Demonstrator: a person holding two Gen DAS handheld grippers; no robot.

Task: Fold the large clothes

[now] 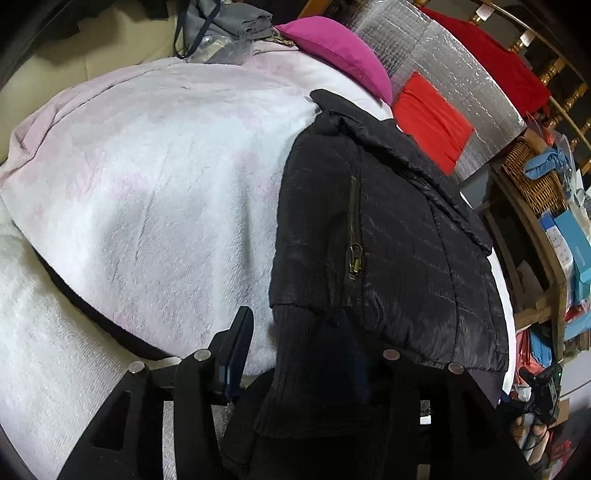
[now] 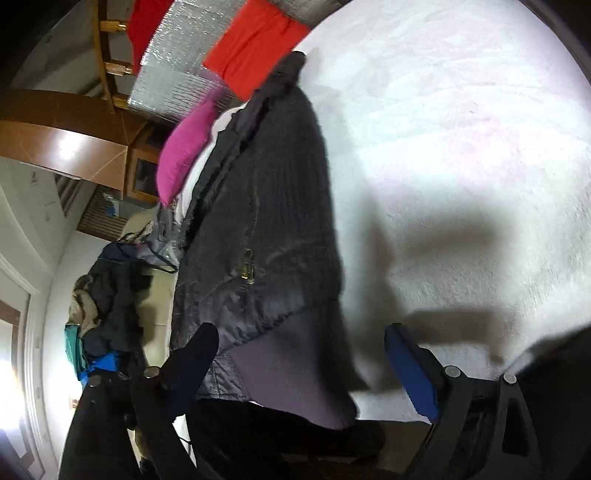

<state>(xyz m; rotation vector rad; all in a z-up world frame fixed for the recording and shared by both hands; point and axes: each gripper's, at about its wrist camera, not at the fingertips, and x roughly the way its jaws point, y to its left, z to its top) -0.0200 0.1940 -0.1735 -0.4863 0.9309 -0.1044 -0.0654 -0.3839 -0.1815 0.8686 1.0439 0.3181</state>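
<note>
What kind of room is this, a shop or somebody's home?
Most likely a lived-in home, perhaps a bedroom or living room. A black jacket lies on a fluffy white blanket, a pink cushion sits behind it, and cluttered wooden shelves stand alongside.

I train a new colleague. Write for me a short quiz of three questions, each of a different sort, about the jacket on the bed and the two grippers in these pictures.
1. True or false: the black jacket lies on a white fleece blanket.
2. Which object lies nearest the jacket's collar? A) magenta cushion B) wicker basket C) grey folded cloth
3. Fill in: the pads of the right gripper stand ____ apart, with the jacket's hem between them.

Key
1. True.
2. A.
3. Wide. The right gripper is open and presses on nothing. The left gripper is also open, with the ribbed cuff beside its visible finger.
</note>
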